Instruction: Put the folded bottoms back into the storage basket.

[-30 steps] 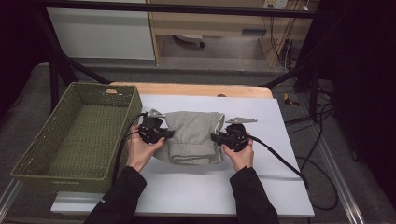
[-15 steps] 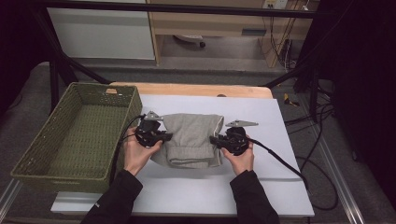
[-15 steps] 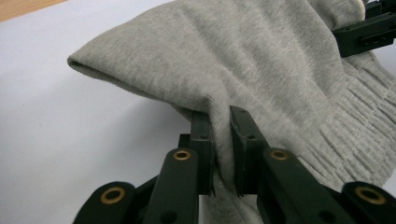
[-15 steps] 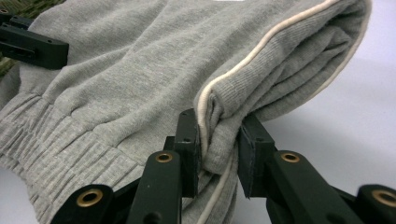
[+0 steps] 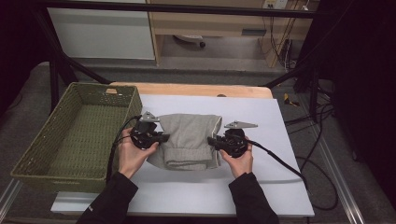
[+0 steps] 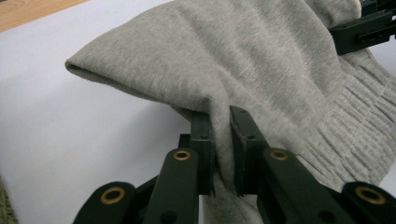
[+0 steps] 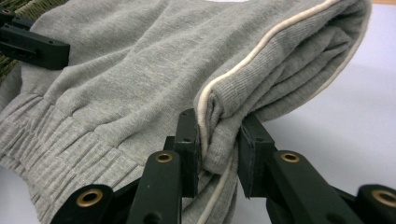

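A folded grey sweatshirt [image 5: 190,140] with a ribbed hem lies across the white sheet between my two grippers. My left gripper [image 5: 163,137] is shut on its left edge; in the left gripper view the grey sweatshirt [image 6: 261,70] is pinched between the black jaws of that left gripper [image 6: 220,135]. My right gripper [image 5: 212,141] is shut on the sweatshirt's right edge. In the right gripper view the right gripper [image 7: 218,140] clamps a thick fold of the grey sweatshirt [image 7: 140,79] with a cream piping line. The cloth sags slightly between the two grips.
A green woven basket [image 5: 46,140] stands at the left, close to my left hand. The white sheet [image 5: 261,182] covers a wooden table whose far edge [image 5: 196,89] shows. Cables [image 5: 280,161] trail off the right side toward the floor.
Both grippers have lifted the sweatshirt's sides a little and the left hand has drifted slightly; the cloth is bunched narrower than a second ago. Both grips stayed closed.
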A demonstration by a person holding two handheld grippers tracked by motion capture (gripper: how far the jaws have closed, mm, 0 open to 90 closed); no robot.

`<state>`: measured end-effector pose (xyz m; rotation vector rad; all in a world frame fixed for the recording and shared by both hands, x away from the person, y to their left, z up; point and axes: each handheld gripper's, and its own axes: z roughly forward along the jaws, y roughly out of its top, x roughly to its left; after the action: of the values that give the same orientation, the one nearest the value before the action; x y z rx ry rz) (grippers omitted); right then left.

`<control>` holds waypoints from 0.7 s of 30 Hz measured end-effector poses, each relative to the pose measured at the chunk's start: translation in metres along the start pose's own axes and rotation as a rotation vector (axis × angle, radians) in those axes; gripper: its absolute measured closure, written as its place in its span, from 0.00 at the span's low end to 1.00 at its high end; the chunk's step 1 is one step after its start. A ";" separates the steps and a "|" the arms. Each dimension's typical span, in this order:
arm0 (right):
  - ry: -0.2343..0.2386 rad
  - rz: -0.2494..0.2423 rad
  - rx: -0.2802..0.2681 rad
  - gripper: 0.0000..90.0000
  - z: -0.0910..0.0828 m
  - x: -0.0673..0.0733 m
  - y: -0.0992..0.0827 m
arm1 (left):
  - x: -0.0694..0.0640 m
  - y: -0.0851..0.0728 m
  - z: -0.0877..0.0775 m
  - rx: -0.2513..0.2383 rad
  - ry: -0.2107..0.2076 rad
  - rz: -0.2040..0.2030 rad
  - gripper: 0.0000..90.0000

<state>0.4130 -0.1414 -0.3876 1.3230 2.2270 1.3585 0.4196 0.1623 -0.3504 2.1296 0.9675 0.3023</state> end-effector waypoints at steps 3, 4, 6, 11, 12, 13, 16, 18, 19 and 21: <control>0.009 0.011 -0.004 0.81 -0.001 0.002 0.000 | 0.000 0.000 -0.004 -0.002 -0.005 0.000 0.90; 0.011 0.007 -0.008 0.81 -0.001 0.002 0.000 | 0.000 0.000 -0.005 -0.003 -0.007 0.000 0.90; 0.012 0.007 -0.012 0.81 -0.002 0.004 0.001 | 0.000 0.000 -0.006 0.001 -0.008 0.001 0.90; 0.011 0.000 -0.020 0.81 -0.005 0.009 0.003 | 0.001 0.002 -0.013 -0.003 -0.012 0.000 0.90; 0.012 0.004 -0.021 0.81 -0.005 0.010 0.004 | 0.001 0.002 -0.015 -0.003 -0.011 0.001 0.90; 0.011 0.000 -0.023 0.81 -0.005 0.012 0.004 | 0.001 0.002 -0.016 -0.002 -0.010 0.002 0.90; 0.022 0.002 -0.032 0.81 -0.007 0.015 0.006 | 0.002 0.004 -0.021 -0.005 -0.009 0.002 0.90; 0.028 0.007 -0.040 0.81 -0.008 0.016 0.007 | 0.003 0.005 -0.025 -0.010 -0.016 0.001 0.90; 0.031 0.008 -0.041 0.81 -0.008 0.016 0.008 | 0.003 0.005 -0.027 -0.010 -0.015 0.002 0.90; 0.032 0.003 -0.045 0.81 -0.009 0.018 0.009 | 0.003 0.006 -0.030 -0.011 -0.012 0.006 0.90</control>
<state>0.4031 -0.1310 -0.3710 1.2983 2.2027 1.4321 0.4107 0.1779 -0.3260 2.1221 0.9504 0.2969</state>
